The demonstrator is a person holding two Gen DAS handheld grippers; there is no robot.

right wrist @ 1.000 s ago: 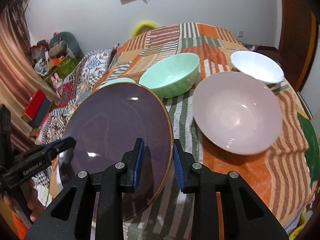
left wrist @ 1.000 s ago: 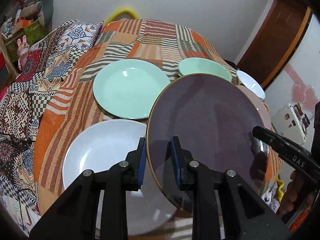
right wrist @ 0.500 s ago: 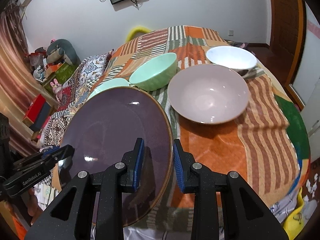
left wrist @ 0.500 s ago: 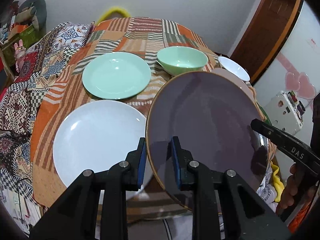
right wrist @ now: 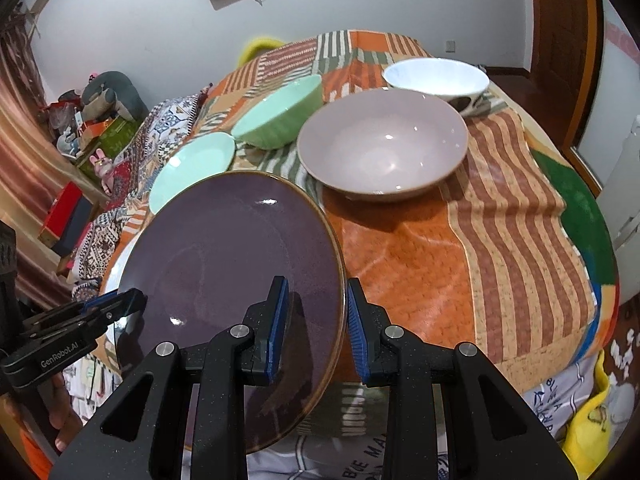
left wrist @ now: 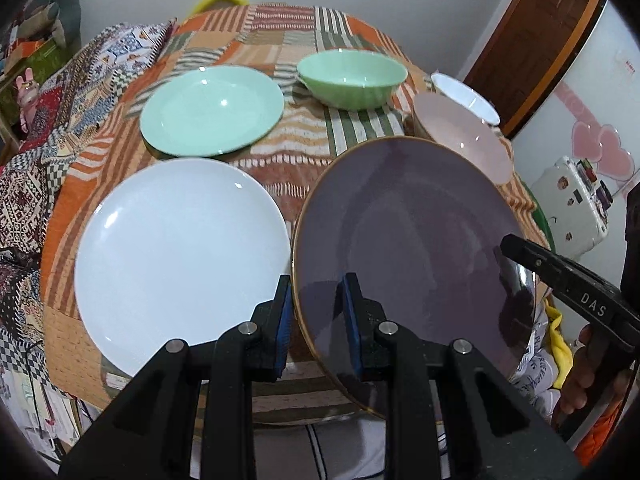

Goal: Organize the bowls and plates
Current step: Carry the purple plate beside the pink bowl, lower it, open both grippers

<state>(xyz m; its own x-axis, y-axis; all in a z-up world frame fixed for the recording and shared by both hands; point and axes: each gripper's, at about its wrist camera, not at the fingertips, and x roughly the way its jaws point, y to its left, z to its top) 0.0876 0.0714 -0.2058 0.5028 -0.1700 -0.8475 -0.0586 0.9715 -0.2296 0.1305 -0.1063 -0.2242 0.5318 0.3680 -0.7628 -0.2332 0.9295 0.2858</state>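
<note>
Both grippers clamp the purple plate (left wrist: 408,240), held tilted above the counter's (right wrist: 500,216) near edge: left gripper (left wrist: 316,320) jaws closed on its left rim, right gripper (right wrist: 314,326) jaws closed on its right rim. On the counter: white plate (left wrist: 180,260), green plate (left wrist: 212,114), green bowl (left wrist: 352,78), pink bowl (right wrist: 382,146), white bowl (right wrist: 436,76), all empty.

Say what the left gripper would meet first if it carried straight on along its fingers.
The left gripper is already clamped on the purple plate, so it meets nothing new at once. Beyond the rim, its line likely runs to bare tablecloth between the plates; depth is unclear.
</note>
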